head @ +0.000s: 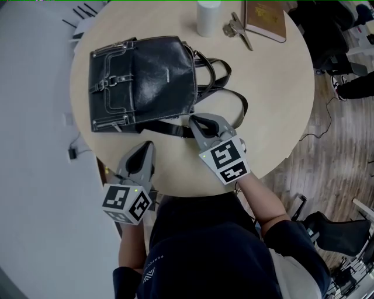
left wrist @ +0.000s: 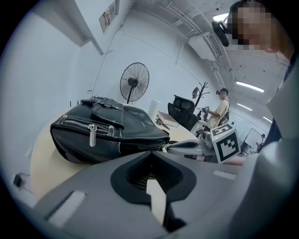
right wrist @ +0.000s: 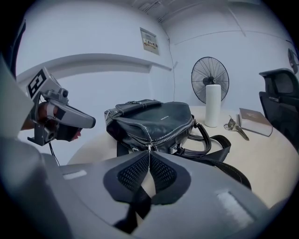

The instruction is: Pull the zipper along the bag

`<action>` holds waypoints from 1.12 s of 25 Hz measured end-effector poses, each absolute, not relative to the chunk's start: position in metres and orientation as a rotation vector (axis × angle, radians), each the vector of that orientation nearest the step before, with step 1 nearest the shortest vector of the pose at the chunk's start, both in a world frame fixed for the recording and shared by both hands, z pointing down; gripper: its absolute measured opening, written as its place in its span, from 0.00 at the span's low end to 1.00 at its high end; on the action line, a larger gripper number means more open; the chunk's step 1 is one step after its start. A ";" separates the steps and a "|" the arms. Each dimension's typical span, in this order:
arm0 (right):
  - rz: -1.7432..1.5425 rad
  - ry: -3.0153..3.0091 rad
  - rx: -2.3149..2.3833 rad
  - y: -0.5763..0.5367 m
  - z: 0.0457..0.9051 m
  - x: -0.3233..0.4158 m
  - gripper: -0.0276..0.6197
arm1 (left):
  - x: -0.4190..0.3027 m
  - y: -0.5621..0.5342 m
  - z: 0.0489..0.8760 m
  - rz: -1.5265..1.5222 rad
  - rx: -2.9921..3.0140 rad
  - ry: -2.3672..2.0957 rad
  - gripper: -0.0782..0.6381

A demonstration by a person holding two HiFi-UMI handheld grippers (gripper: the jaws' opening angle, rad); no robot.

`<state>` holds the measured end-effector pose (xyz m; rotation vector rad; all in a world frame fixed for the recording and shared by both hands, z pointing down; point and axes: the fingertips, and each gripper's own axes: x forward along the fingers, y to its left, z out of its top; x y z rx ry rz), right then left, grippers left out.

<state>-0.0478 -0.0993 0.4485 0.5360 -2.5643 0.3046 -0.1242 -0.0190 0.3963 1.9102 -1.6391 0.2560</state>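
A black leather bag (head: 140, 79) lies flat on the round beige table (head: 280, 87), straps trailing to the right. My right gripper (head: 196, 121) sits at the bag's near right corner. In the right gripper view its jaws (right wrist: 149, 151) are pinched on the small metal zipper pull (right wrist: 149, 147), which hangs from the silver zipper (right wrist: 173, 135) along the bag's (right wrist: 149, 119) edge. My left gripper (head: 146, 146) rests near the table's front edge, just short of the bag (left wrist: 112, 130). Its jaws (left wrist: 152, 156) are shut with nothing between them.
A white cylinder (head: 208, 17), a metal clip tool (head: 236, 29) and a brown book (head: 266, 20) lie at the table's far side. The bag's black strap (head: 234, 99) loops toward the right edge. A standing fan (right wrist: 210, 77) and an office chair (right wrist: 280, 93) stand beyond the table.
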 end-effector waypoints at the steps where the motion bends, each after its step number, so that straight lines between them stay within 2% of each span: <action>1: 0.287 -2.564 0.526 -0.100 0.448 -0.047 0.06 | -0.122 -0.020 0.395 0.258 1.911 -1.644 0.13; 16: -0.014 -2.452 0.470 -0.102 0.441 -0.044 0.06 | -0.129 -0.037 0.382 0.311 1.952 -1.671 0.13; 28: -0.057 -2.368 0.516 -0.098 0.436 -0.042 0.06 | -0.140 -0.064 0.384 0.412 2.045 -1.615 0.23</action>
